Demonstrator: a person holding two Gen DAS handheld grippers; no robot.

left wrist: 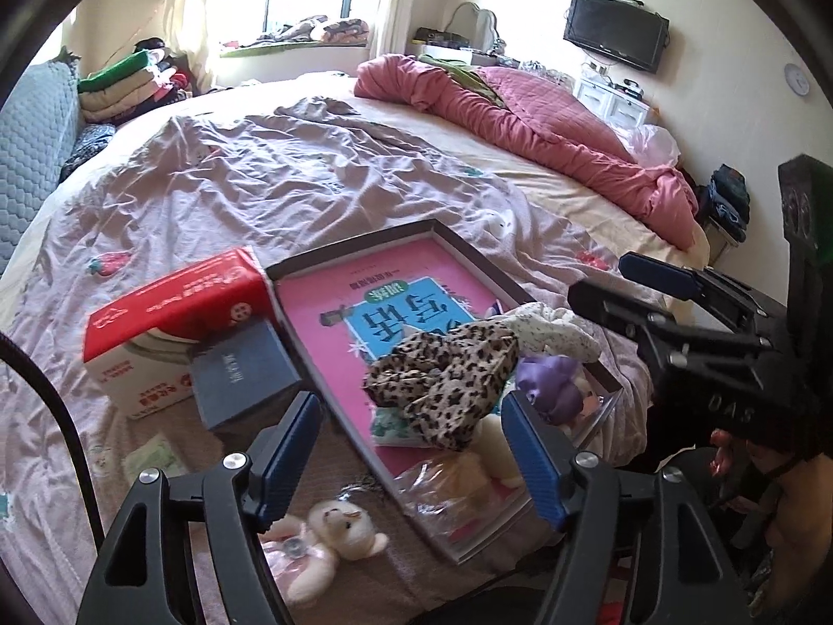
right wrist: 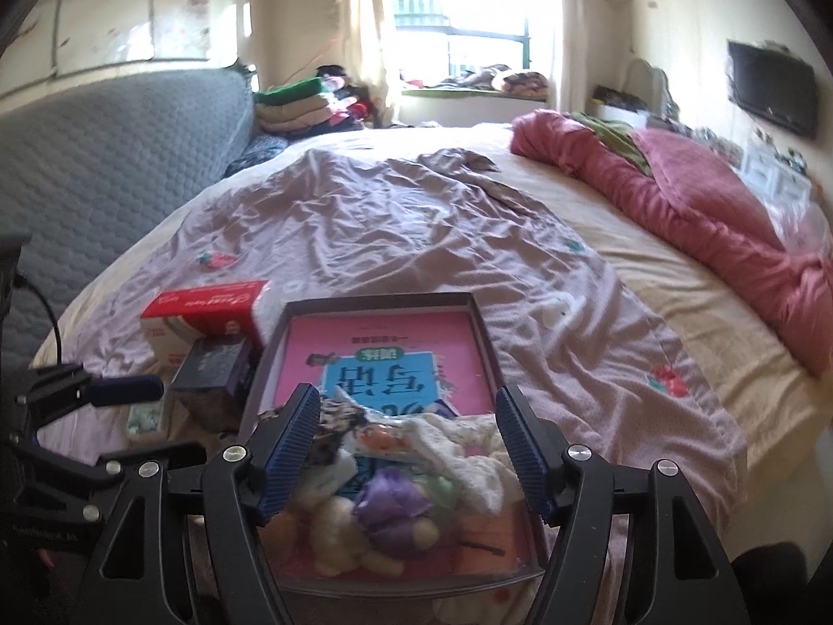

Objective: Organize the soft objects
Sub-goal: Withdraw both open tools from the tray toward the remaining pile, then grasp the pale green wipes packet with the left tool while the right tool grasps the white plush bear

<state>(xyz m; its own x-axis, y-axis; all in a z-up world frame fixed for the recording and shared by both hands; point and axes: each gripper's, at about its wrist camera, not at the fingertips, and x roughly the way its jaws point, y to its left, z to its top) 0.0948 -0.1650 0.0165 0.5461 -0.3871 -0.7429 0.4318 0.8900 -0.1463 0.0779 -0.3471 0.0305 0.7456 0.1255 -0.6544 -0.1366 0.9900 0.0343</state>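
While both claws gape empty, the tray holds a leopard cloth

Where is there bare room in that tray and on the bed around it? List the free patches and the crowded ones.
Free: the far half of the tray, showing only the pink book; the wrinkled sheet between the tray and the pink quilt. Crowded: the tray's near end, piled with the leopard cloth, white cloth and purple toy; the tray's left side, with the red box and dark box.
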